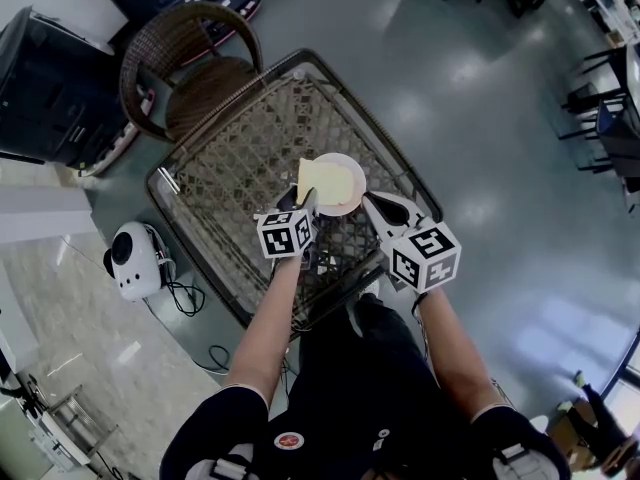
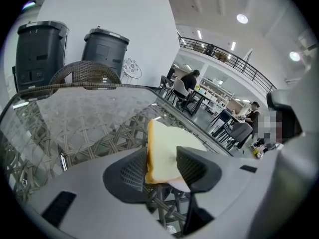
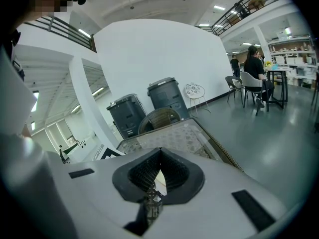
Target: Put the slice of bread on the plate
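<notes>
**Plate** (image 1: 357, 180): round, pale; sits on the bench and serves as the reference point for this entry.

**Slice of bread** (image 1: 318, 178): pale crumb with a brown crust. It is over the plate's left part, tilted up on edge, with its lower edge down at the plate.

**Left hand-held gripper** (image 1: 312, 206): at the plate's near-left edge. Its jaws are spread, one on each side of the slice, and the pads do not pinch it.

**Right hand-held gripper** (image 1: 368, 200): at the plate's near-right edge and apart from the slice. Its jaws are pressed together at the tips.

**Bench** (image 1: 230, 168): a glass top over a woven wicker frame, carrying the plate near its middle.

**Wicker chair** (image 1: 190, 78): beyond the plate, at the bench's far-left side.

**Dark bins** (image 1: 45, 88): well beyond the plate, to the left of the chair.

**White device** (image 1: 133, 258): on the floor, well to the left of the plate, with a dark cable (image 1: 185, 293) beside it.

**Seated people**: far behind the plate, at tables in the hall, as both gripper views show.
</notes>
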### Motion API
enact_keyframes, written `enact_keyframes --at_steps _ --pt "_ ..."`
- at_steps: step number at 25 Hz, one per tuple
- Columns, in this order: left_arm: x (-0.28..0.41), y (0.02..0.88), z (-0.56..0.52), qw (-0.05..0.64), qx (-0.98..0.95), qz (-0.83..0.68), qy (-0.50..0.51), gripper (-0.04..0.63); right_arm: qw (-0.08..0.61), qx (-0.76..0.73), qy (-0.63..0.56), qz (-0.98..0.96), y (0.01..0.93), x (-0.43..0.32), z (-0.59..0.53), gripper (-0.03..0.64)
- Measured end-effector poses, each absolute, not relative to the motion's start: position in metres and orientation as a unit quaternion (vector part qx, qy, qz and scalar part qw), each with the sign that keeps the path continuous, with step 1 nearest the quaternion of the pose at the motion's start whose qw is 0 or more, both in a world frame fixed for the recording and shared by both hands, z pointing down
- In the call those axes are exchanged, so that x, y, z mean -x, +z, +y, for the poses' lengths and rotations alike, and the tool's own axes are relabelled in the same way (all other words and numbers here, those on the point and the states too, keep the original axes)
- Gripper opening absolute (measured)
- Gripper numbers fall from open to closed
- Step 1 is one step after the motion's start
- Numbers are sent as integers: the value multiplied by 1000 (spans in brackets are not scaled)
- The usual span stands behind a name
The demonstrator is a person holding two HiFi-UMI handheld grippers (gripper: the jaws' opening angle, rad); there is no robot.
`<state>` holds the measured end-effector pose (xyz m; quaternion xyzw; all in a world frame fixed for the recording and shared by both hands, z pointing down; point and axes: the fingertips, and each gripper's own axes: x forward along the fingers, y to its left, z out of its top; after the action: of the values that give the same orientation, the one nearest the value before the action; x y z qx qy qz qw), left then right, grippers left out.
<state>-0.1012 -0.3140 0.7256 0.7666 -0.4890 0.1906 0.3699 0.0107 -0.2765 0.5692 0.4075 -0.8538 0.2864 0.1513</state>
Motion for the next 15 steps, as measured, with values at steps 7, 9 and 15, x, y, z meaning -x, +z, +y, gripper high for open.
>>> enact_keyframes --at_steps 7,9,15 --pt "108 713 -316 330 -769 -504 215 178 149 -407 281 -856 562 -14 -274 6" --pt "110 703 -315 321 -771 -508 211 178 147 -405 278 -858 558 -15 -274 6" --pt "104 656 -302 285 -802 -494 179 166 131 -401 265 -867 544 -15 -270 6"
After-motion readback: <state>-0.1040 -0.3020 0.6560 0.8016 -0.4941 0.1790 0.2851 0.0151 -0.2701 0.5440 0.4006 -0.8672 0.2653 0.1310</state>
